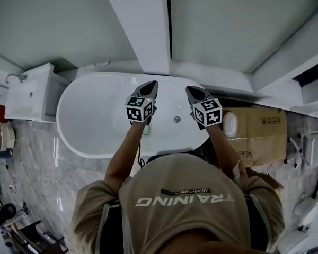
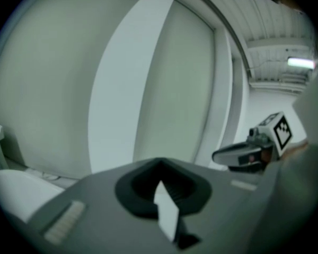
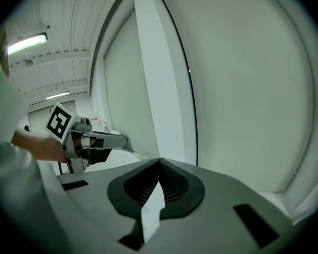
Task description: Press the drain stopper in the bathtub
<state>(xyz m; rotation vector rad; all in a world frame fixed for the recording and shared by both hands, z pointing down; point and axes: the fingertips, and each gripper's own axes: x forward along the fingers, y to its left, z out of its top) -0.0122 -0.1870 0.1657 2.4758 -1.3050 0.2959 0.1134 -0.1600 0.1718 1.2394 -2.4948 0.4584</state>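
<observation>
A white oval bathtub (image 1: 90, 115) lies below me in the head view. Its small round metal drain stopper (image 1: 177, 119) sits on the tub floor, right of centre. My left gripper (image 1: 152, 84) and my right gripper (image 1: 190, 90) are both held up over the tub, pointing at the far wall, and neither touches the stopper. The stopper lies between the two grippers, nearer to me than their tips. Each gripper's jaws meet at a point with nothing between them. The left gripper view shows the right gripper (image 2: 244, 155), and the right gripper view shows the left gripper (image 3: 100, 141). Neither gripper view shows the stopper.
A white pillar (image 1: 143, 25) stands against the wall behind the tub. A white basin unit (image 1: 32, 91) with a tap stands at the left. Cardboard boxes (image 1: 257, 134) lie on the floor right of the tub, and white fixtures (image 1: 307, 142) stand beyond them.
</observation>
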